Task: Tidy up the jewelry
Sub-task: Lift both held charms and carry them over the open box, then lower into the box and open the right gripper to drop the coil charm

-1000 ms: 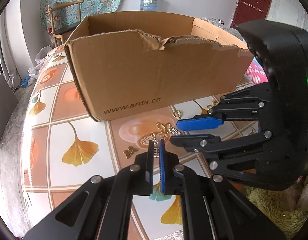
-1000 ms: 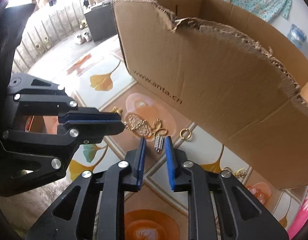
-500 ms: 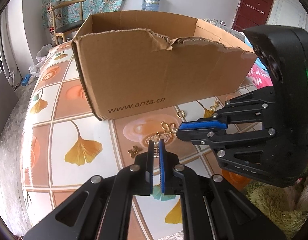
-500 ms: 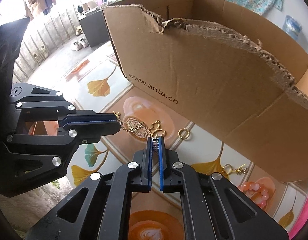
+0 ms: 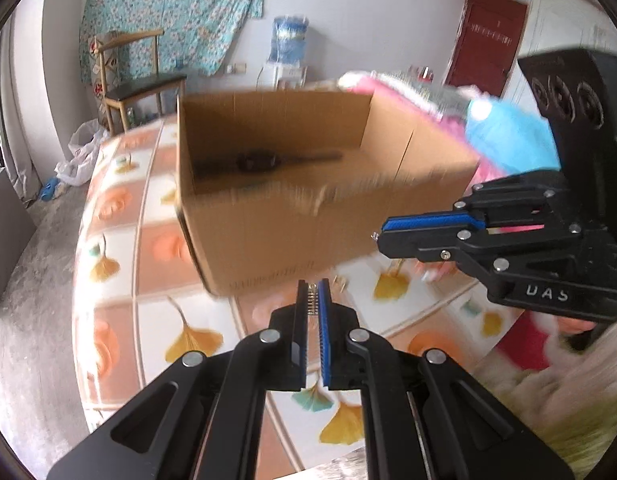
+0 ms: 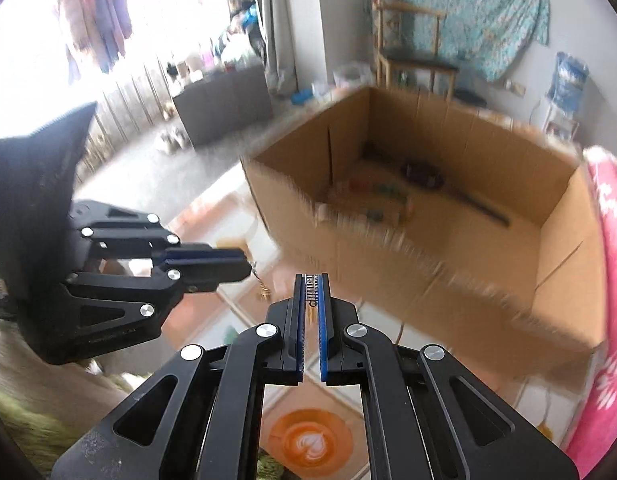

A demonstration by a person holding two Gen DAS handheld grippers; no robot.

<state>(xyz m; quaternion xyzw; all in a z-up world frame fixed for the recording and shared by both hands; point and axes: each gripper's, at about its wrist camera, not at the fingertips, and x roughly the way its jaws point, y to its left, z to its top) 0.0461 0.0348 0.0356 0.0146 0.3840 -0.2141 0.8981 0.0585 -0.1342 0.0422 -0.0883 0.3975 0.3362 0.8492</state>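
tiled tabletop; both tools pinch jewelry above it.

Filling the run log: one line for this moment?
left gripper: shut on clasp | right gripper: shut on clasp | both above table | box ahead

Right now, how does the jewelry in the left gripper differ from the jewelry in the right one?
The left gripper pinches a gold-tinted bar, while the right gripper pinches a silver bar. A gold chain dangles below the left gripper's tips; below the right gripper's bar only a tiny ring shows. Both are small ribbed pieces, clamped tight and held near the cardboard box.
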